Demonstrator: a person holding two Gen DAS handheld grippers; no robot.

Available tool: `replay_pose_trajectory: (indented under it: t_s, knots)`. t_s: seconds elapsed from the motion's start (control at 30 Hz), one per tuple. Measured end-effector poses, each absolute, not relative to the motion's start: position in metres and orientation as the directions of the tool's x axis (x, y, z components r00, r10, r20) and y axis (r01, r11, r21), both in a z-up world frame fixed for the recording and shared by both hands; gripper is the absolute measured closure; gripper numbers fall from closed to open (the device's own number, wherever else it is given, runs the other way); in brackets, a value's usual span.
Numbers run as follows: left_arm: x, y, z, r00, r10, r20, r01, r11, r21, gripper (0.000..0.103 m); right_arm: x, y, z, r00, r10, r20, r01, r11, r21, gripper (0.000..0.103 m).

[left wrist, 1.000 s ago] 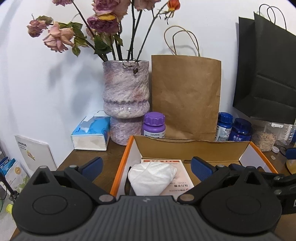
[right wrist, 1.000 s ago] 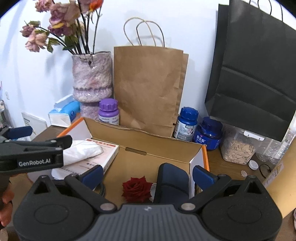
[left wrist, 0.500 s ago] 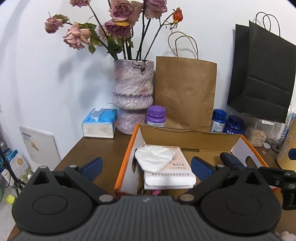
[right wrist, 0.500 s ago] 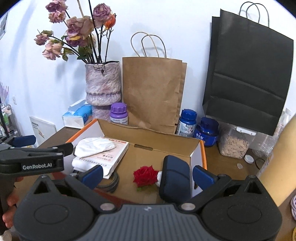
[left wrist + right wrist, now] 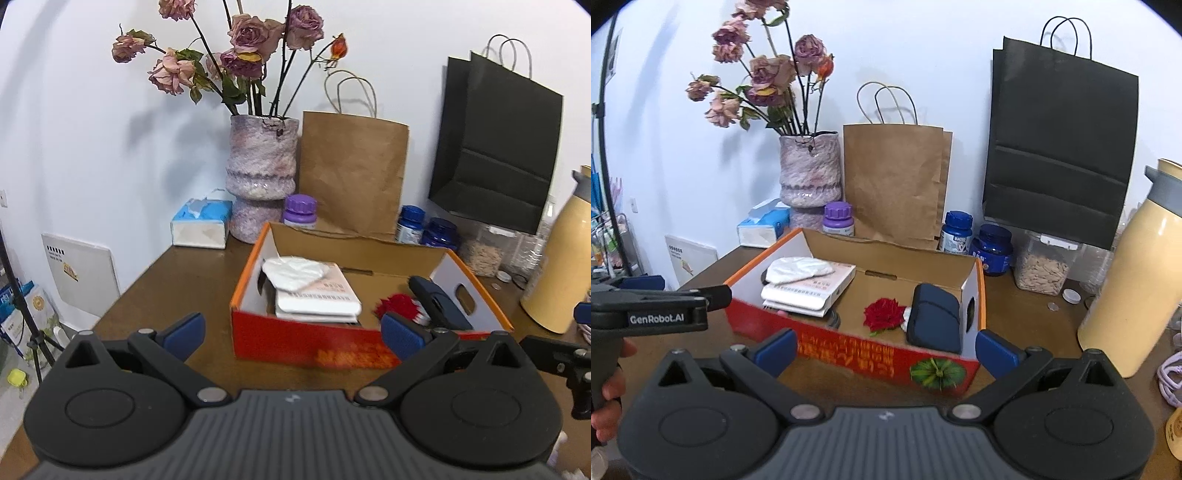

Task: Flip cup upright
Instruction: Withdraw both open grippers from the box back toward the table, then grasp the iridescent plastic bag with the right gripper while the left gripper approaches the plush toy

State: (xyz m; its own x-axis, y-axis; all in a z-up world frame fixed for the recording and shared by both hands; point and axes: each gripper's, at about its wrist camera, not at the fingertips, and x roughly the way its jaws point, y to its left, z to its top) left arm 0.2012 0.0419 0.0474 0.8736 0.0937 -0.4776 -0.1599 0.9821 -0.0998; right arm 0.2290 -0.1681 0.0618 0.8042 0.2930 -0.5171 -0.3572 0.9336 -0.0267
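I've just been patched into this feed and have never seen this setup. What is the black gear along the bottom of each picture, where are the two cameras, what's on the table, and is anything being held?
There is no robot arm. A person holds a hand-operated claw in each hand, and each claw carries a wide-angle camera looking forward along its two blue-tipped fingers. The black gear at the bottom is the claw itself.

One picture comes from the left claw, the other from the right claw. The right view also shows the left claw from the side, with the person's hand on its handle.

Both claws are open and hold nothing.

On the brown table stands an open orange box holding a book with a white cloth on it, a red rose and a dark blue pouch. Behind are a vase of dried roses, paper bags and jars; a cream flask stands to the right. I see no cup in either view.
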Motion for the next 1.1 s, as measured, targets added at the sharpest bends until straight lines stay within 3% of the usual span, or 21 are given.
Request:
replay_pose_trajectory:
  t_s: [0.47,0.87,0.93,1.03,1.1]
  knots:
    - [0.135,0.004,0.031,0.866,0.046,-0.497,-0.105,0.99,-0.092,0.0,0.152,-0.23,0.035,0.809,0.281,-0.516,-0.361,0.931,-0.059,0.0]
    - [0.106,-0.02,0.013,0.843,0.027,-0.537,-0.089,0.992,-0.091,0.0,0.115,-0.266,-0.019,0.755,0.282,-0.592,-0.407,0.909,-0.086,0.0]
    - [0.104,-0.023,0.011,0.84,0.027,-0.541,-0.089,0.992,-0.088,0.0,0.114,-0.27,-0.028,0.742,0.293,-0.603,-0.415,0.907,-0.07,0.004]
    - [0.1,-0.026,0.009,0.836,0.029,-0.548,-0.091,0.992,-0.087,0.0,0.115,-0.277,-0.039,0.72,0.324,-0.613,-0.431,0.902,-0.03,0.018]
    - [0.098,-0.028,0.007,0.832,0.03,-0.553,-0.093,0.992,-0.087,0.0,0.117,-0.28,-0.045,0.704,0.348,-0.619,-0.446,0.895,-0.003,0.042]
